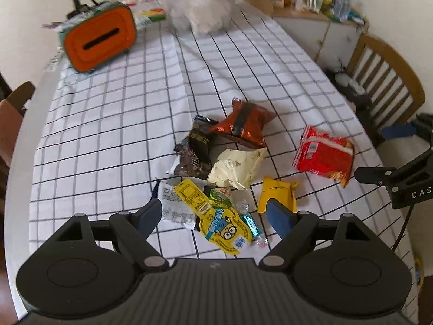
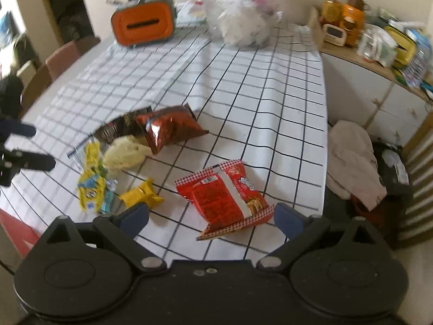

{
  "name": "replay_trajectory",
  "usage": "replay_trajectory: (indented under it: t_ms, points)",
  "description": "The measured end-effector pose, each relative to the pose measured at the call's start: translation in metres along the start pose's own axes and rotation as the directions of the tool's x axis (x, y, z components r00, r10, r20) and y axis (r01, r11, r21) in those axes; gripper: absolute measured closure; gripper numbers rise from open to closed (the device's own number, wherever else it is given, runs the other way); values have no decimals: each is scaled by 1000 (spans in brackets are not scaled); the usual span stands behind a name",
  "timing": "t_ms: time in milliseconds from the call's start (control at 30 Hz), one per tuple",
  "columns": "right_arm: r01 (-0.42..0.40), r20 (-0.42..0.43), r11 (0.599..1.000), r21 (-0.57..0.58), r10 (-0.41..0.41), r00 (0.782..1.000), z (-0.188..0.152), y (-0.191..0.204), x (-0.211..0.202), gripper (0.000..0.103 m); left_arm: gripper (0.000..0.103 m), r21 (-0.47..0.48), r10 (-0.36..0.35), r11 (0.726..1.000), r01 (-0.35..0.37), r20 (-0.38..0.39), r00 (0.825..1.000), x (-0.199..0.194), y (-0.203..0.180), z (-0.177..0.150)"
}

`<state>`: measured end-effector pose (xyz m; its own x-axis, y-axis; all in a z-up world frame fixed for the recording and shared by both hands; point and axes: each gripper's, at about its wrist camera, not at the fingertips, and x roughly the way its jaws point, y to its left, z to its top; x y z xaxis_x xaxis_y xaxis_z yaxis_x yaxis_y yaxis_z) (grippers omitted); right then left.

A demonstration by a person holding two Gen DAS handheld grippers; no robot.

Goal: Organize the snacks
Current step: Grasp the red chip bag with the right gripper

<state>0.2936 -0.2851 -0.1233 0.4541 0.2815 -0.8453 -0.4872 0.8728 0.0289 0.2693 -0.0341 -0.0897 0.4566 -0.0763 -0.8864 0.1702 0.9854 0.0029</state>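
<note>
Several snack packets lie on a checked tablecloth [image 1: 108, 140]. My left gripper [image 1: 216, 214] is open, its fingers either side of a yellow cartoon packet [image 1: 224, 226]. Beyond it lie a cream packet [image 1: 235, 169], a dark packet [image 1: 193, 149], a copper-red bag [image 1: 243, 123], a small yellow packet [image 1: 277, 193] and a red chip bag [image 1: 323, 155]. My right gripper [image 2: 212, 218] is open just above the near end of the red chip bag [image 2: 224, 193]. The small yellow packet [image 2: 142, 195], cartoon packet [image 2: 90, 182], cream packet [image 2: 124, 154] and copper-red bag [image 2: 167, 128] lie to its left.
An orange-lidded box [image 1: 98, 39] and a clear plastic bag [image 1: 200, 8] stand at the table's far end. A cluttered sideboard [image 2: 379, 43] is at the right, with a wooden chair [image 1: 384, 81] and a cloth [image 2: 351, 159] beside the table.
</note>
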Motion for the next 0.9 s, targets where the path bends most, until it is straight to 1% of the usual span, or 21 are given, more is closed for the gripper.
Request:
replay_trajectory:
  t_ms: [100,200,267,433,467,533,633,867,900]
  points:
    - [6,-29,998,-55,-7,1000,4,-2,18,6,19,16,-2,1000,3,-44,999,23,0,9]
    - [14,-40,996,-92,-18,999,5,-6,33,7,19,28,-10,1000,12,-77,997,43,0,15]
    - [16,-45,993,-120,-22,999,5,-7,40,7,19,40,-18,999,22,-90,996,53,-1,17]
    - [25,-69,979,-202,-40,997,5,-5,60,9,20,75,-4,997,13,-121,993,76,-5,19]
    - [25,-71,978,-209,-40,997,5,-4,63,9,21,79,-3,997,13,-123,992,79,-5,19]
    - [28,-66,975,-220,-43,997,6,-5,67,9,29,84,-7,996,18,-129,992,83,-4,20]
    - [20,-68,975,-222,-35,997,7,-5,73,9,36,88,-7,996,20,-144,990,91,-4,20]
    - [9,-77,972,-233,-28,997,7,-3,88,12,38,138,-12,990,30,-126,992,98,-7,19]
    - [8,-79,972,-233,-27,997,7,-3,89,15,41,144,-13,989,30,-122,992,98,-7,19]
